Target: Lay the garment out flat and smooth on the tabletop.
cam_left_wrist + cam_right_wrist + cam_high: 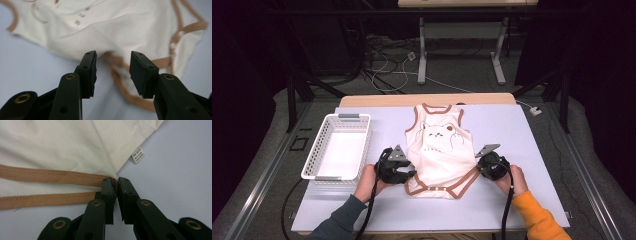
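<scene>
A cream baby bodysuit (439, 150) with brown trim and a bear print lies flat on the pale table, neck end away from me. My left gripper (411, 174) sits at the garment's lower left edge. In the left gripper view its jaws (113, 61) stand open, with the brown leg-hole trim (117, 80) lying beyond the gap, untouched. At the lower right edge my right gripper (478, 168) is shut on the bodysuit (62, 150), pinching the brown trim (50, 178) at the side seam corner (116, 182).
A white perforated basket (314, 155) stands at the table's left side, close to my left hand. A small white care label (138, 155) sticks out of the side seam. Bare tabletop (512, 135) stretches to the right of the garment.
</scene>
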`<state>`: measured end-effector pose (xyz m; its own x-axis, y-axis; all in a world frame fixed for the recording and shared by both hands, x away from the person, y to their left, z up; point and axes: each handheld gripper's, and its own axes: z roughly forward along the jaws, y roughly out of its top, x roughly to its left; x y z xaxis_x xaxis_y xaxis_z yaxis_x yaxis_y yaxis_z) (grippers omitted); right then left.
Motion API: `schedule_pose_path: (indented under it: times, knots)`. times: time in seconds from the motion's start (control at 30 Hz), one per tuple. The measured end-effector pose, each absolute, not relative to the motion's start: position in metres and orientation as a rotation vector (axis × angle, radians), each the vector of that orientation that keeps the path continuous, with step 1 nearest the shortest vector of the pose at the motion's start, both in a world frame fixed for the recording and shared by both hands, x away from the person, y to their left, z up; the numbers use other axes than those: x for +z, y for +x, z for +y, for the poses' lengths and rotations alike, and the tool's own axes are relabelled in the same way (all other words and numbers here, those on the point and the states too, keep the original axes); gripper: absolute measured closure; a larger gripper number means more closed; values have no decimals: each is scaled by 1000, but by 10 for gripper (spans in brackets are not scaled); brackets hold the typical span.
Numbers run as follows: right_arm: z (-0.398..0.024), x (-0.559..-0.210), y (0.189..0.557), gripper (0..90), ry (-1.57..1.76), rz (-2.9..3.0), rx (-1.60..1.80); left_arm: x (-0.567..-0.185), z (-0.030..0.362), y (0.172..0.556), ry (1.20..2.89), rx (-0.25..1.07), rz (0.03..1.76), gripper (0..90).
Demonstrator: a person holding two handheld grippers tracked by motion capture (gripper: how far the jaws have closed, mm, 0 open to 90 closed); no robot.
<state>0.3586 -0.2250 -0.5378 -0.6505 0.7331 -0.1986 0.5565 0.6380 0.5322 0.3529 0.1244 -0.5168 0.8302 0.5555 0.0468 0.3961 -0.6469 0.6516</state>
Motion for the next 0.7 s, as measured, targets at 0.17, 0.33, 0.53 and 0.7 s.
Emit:
schedule_pose_path:
  times: [0.17,0.33,0.53,0.7]
  knots:
    - [-224,-538,359,834,1032,2453,592,-533,122,360,2425,365,747,583]
    - [-223,-538,359,835,1035,2453,593,-544,109,373,2377,364,763,558]
    - [-224,-537,358,835,1040,2449,605,-545,106,379,2342,354,713,790]
    - [-226,-532,357,835,1042,2426,623,-534,110,378,2324,353,684,886]
